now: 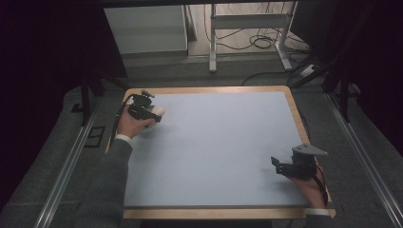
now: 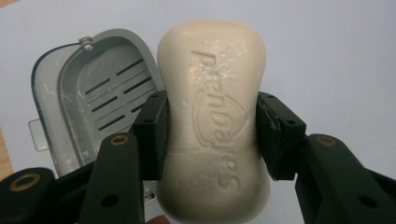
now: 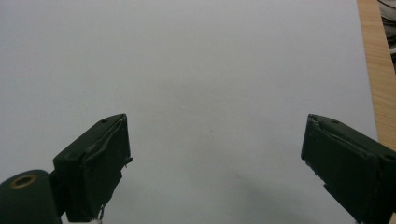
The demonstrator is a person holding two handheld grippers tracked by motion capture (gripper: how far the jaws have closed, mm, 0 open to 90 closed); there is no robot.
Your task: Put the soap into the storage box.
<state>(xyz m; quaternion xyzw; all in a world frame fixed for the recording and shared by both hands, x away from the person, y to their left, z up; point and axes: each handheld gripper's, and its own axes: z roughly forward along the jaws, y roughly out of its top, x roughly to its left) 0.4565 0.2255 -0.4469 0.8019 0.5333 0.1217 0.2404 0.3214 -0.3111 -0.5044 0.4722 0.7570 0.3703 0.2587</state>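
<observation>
A cream bar of soap (image 2: 212,116) with embossed lettering is clamped between the jaws of my left gripper (image 2: 211,128), held above the mat. Just behind and to its left lies an open grey soap dish (image 2: 93,93) with drain slots. From the high view, the left gripper (image 1: 151,113) sits at the far left of the blue mat, the pale soap (image 1: 158,111) at its tip. My right gripper (image 1: 274,164) rests near the mat's front right edge, jaws wide apart and empty; the right gripper (image 3: 215,163) faces bare mat.
A light blue mat (image 1: 214,142) covers a wooden-edged table (image 1: 209,90). Metal rails run along both sides. Beyond the table stand a white cabinet (image 1: 147,28), a frame leg (image 1: 212,42) and loose cables on the floor (image 1: 256,42).
</observation>
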